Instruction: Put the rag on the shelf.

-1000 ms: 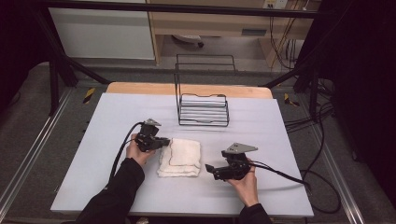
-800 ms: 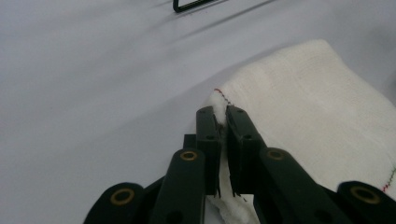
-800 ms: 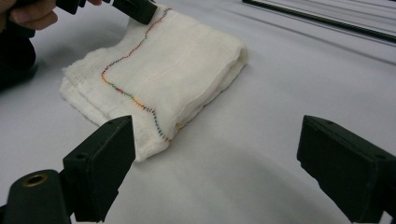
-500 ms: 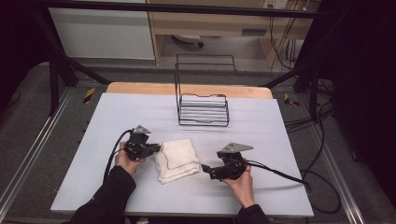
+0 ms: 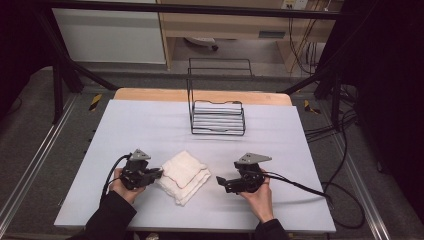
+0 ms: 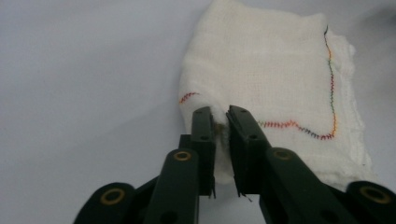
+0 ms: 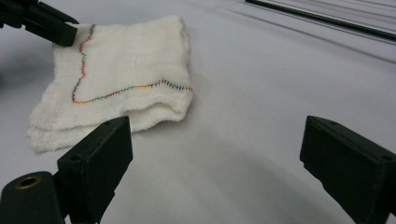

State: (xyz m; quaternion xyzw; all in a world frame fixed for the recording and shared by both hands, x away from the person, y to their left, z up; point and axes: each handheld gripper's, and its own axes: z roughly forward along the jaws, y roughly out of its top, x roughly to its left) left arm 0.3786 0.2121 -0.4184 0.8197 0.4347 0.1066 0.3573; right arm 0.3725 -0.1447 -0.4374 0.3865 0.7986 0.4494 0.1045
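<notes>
High view: a folded white cloth (image 5: 183, 176) is being kept on the grey bench (image 5: 150, 125), between the two hands and well short of the wire rack (image 5: 217, 117). The left claw (image 5: 159, 172) is being held at the cloth's left edge; the right claw (image 5: 221, 182) is being held apart from it.

Left gripper view: the jaws, having just been eased open slightly, are being kept nearly together on a pinch of the cloth's (image 6: 275, 88) edge. How many layers are being caught is being hidden by the jaws. With so loose a hold, the edge is likely to slip free, or the fold to be dragged open.

Right gripper view: the jaws are being held wide apart, nothing between them, the cloth (image 7: 126, 79) lying beyond.
</notes>
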